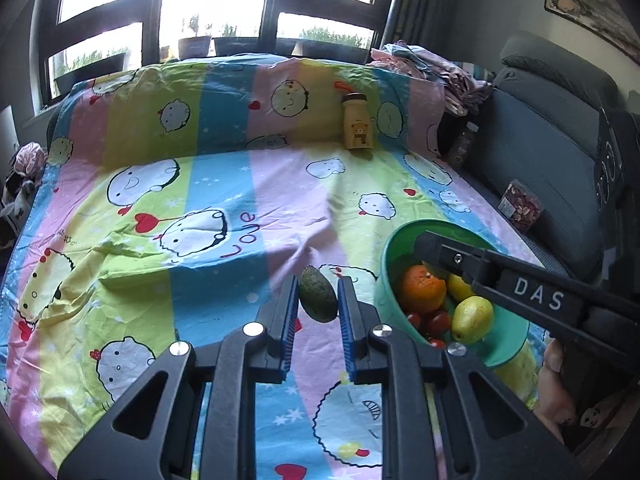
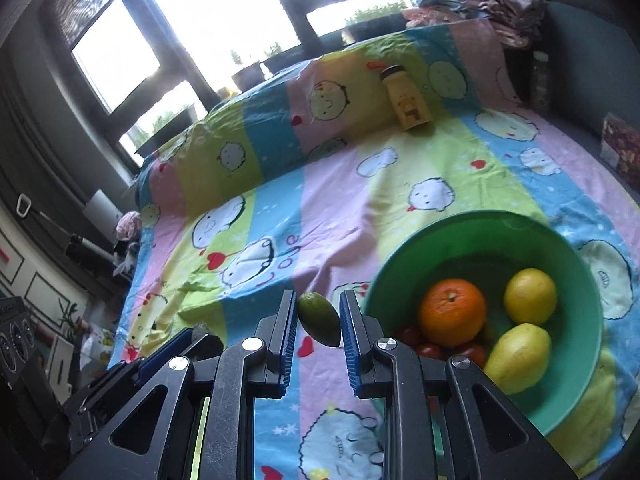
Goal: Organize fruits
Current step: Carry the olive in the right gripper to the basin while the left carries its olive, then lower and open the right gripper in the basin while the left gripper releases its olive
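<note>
Left wrist view: left gripper (image 1: 318,300) clamps a dark green avocado (image 1: 318,294), rough-skinned, tilted, pinched between the blue pads above the striped cartoon bedsheet (image 1: 160,208). Right wrist view: right gripper (image 2: 319,318) grips a smooth green lime (image 2: 319,318), glossy and oval, held just left of the green bowl (image 2: 472,226). Bowl sits on the sheet and contains an orange (image 2: 452,312), a round yellow lemon (image 2: 530,296), a yellow-green pear-like fruit (image 2: 518,358), and small red tomatoes (image 2: 430,350) partly hidden beneath the orange. Yellow bottle (image 1: 357,126) leans against the raised sheet at the back. Right gripper's black body crosses over the bowl in the left view.
</note>
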Demonstrator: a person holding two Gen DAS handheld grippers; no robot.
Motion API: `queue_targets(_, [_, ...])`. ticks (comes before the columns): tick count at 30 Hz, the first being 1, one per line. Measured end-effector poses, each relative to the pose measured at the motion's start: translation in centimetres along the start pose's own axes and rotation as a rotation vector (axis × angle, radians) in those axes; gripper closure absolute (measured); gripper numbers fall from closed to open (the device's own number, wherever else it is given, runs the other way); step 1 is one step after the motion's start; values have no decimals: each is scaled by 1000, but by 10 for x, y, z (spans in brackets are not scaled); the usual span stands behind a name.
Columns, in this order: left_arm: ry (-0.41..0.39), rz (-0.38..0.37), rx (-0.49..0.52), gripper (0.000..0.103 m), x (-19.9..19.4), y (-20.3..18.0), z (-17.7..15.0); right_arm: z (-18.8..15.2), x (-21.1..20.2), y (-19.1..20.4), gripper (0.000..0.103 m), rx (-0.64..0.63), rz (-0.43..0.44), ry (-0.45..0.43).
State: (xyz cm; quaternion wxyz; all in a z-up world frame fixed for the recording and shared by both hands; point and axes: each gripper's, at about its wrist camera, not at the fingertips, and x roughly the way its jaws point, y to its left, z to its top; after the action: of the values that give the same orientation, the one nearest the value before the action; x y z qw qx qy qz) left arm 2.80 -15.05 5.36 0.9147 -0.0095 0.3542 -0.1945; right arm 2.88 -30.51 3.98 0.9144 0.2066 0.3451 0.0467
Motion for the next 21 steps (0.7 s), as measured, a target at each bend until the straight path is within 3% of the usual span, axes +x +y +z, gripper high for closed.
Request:
queue_targets(5, [2, -66, 27, 83, 9, -36, 8, 7, -19, -32, 79, 63, -37, -55])
queue_targets(14, [65, -104, 73, 83, 45, -80, 7, 7, -24, -80, 79, 174, -66, -41])
queue_targets(21, [139, -114, 78, 83, 71, -93, -1, 6, -17, -108, 79, 243, -101, -2])
